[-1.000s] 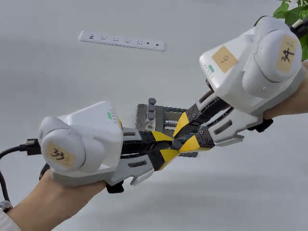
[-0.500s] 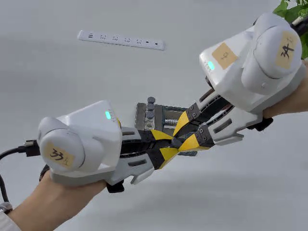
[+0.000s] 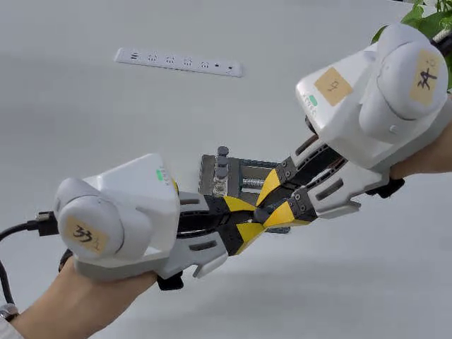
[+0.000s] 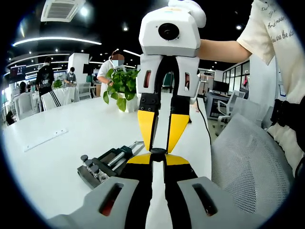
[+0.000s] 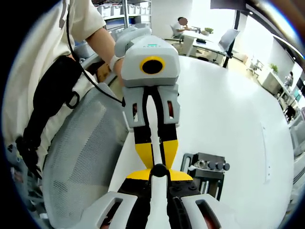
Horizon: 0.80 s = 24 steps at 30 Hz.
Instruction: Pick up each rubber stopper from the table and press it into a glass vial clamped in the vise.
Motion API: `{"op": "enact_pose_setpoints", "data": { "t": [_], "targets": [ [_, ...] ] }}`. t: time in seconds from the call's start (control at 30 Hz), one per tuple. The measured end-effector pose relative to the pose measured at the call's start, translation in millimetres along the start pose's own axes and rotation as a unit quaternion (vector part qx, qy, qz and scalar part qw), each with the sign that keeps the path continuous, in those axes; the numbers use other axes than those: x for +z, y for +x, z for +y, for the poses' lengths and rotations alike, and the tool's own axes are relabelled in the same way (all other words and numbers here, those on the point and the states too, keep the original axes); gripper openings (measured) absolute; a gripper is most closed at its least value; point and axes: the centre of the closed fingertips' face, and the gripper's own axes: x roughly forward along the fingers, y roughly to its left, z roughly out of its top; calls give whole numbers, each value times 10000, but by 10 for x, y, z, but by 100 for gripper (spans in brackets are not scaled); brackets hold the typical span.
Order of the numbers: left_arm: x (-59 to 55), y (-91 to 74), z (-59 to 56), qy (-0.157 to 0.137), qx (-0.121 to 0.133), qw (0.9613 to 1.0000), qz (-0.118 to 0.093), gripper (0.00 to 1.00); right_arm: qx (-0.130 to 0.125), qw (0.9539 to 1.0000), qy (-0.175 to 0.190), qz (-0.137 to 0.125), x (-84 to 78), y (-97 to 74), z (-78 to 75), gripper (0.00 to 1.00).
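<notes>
White desk [image 3: 106, 120], open-plan office behind it with ceiling lights and seated people. My left gripper [image 3: 251, 217] and right gripper [image 3: 268, 203] meet tip to tip above the vise [image 3: 209, 174]. Both jaw pairs are nearly closed at a dark rubber stopper [image 3: 260, 212]; I can't tell which pair grips it. Glass vials [image 3: 222, 169] stand clamped in the vise. Power strip [image 3: 180, 61] toward the far edge, plant [image 3: 424, 14] at the far right corner, mesh chair [image 4: 248, 157] by the near edge.
</notes>
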Motion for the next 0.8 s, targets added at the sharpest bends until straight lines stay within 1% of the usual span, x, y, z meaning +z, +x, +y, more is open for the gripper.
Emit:
{"op": "enact_pose_setpoints", "data": {
  "t": [0.03, 0.37, 0.43, 0.47, 0.5, 0.57, 0.63, 0.7, 0.8],
  "targets": [
    [1, 4, -11, -16, -25, 10000, -1, 5, 34, 10000, 10, 19, -10, -5, 1, 6],
    [-30, 13, 0, 9, 4, 10000, 37, 6, 61, 9999, 53, 107, -16, 22, 10, 6],
    [-68, 3, 23, 9, 59, 9999, 120, 11, 49, 9999, 49, 113, -19, 24, 1, 6],
    [-77, -2, 32, 9, 77, 9999, 124, 13, 40, 9999, 43, 120, -22, 23, -3, 6],
    [-85, -9, 38, 8, 85, 9999, 126, 14, 41, 9999, 51, 125, -25, 21, -4, 6],
    [-91, -36, 45, 13, 79, 9999, 112, 10, 45, 9999, 54, 140, -31, 20, -2, 6],
    [-98, -44, 53, 19, 94, 9999, 132, 9, 45, 9999, 45, 143, -32, 21, -3, 6],
    [-93, -47, 37, 7, 49, 9999, 123, 5, 33, 9999, 35, 137, -23, 25, -6, 6],
    [-87, -43, 25, 35, 41, 9999, 121, 5, 64, 9999, 40, 147, -24, 32, 0, 6]
  ]
}}
